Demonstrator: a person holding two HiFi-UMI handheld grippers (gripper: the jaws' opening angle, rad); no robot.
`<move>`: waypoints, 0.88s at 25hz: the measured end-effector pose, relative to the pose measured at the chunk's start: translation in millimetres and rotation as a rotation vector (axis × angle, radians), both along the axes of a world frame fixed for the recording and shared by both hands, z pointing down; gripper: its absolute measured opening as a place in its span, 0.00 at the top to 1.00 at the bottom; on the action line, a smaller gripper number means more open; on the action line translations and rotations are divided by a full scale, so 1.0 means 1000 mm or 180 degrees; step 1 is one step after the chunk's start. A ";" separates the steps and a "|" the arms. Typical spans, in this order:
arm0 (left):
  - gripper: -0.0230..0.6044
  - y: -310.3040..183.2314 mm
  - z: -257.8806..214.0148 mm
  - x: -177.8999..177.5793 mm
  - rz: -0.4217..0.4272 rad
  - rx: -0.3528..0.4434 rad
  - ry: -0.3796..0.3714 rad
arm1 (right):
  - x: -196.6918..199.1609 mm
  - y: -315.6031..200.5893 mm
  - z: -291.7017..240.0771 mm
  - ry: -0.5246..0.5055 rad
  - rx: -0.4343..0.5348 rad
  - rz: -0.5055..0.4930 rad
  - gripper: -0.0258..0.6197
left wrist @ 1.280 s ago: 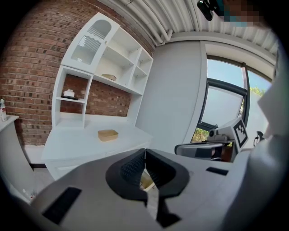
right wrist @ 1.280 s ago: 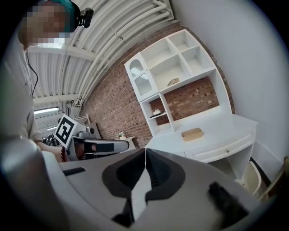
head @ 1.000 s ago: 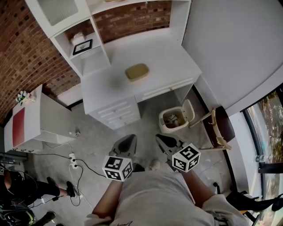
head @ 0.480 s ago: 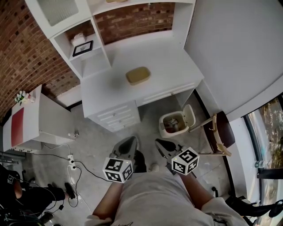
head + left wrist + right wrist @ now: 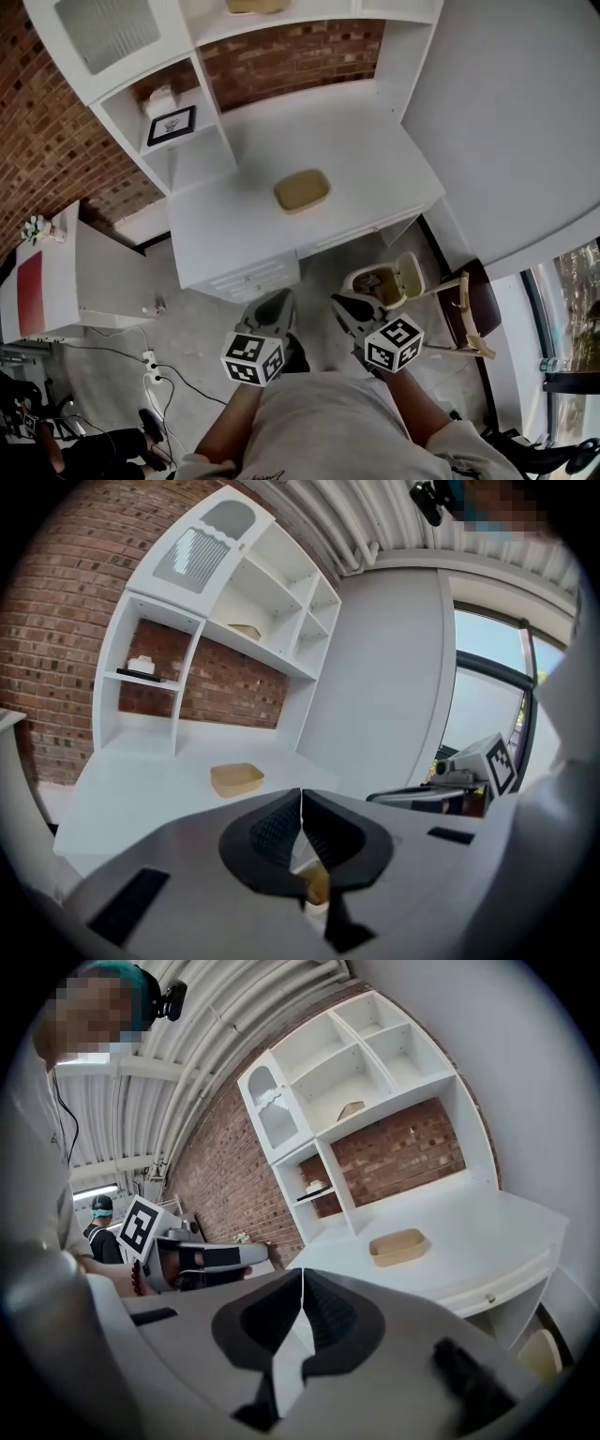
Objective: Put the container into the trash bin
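Bare desk top [image 5: 375, 159] lies all round the container [image 5: 301, 190]; shelves [image 5: 187, 155] wall its left, a chair [image 5: 472, 305] stands just beside the trash bin [image 5: 378, 284] (lid up)

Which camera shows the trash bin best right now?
Head view: the trash bin stands beside the desk, lid open, seen whole from above. The right gripper view catches only its rim; the left gripper view barely shows it.

**Study corner staged in a studio space**

A white desk [image 5: 281, 234] with a shelf hutch [image 5: 178, 150] backs onto a brick wall [image 5: 56, 141] at 12 o'clock. A trash bin [image 5: 410, 278] and a wooden chair [image 5: 466, 314] sit at 3 o'clock. A power strip [image 5: 150, 360] lies on the concrete floor [image 5: 197, 319] at 8 o'clock.
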State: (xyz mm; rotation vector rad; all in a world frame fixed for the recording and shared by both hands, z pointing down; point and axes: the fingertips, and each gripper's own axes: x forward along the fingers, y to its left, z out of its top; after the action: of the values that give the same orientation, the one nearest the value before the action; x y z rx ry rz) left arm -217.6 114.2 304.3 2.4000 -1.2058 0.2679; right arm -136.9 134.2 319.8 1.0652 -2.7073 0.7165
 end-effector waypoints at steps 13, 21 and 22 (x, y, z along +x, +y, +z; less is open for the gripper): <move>0.94 -0.133 -0.006 -0.039 0.0234 -0.0062 -0.0016 | -0.033 -0.137 -0.006 0.0072 -0.0033 0.0215 0.92; 0.94 -0.184 -0.009 -0.066 0.0344 -0.0051 0.0064 | -0.049 -0.199 -0.012 0.0164 -0.0007 0.0382 0.92; 0.94 -0.189 -0.008 -0.069 0.0339 -0.0053 0.0083 | -0.051 -0.204 -0.013 0.0175 0.0000 0.0390 0.92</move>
State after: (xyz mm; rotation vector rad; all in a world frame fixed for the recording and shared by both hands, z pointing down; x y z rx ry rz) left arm -286.8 -74.7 296.1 2.4493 -1.0619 0.2775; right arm -187.9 -70.0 306.4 1.2410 -2.6145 0.6947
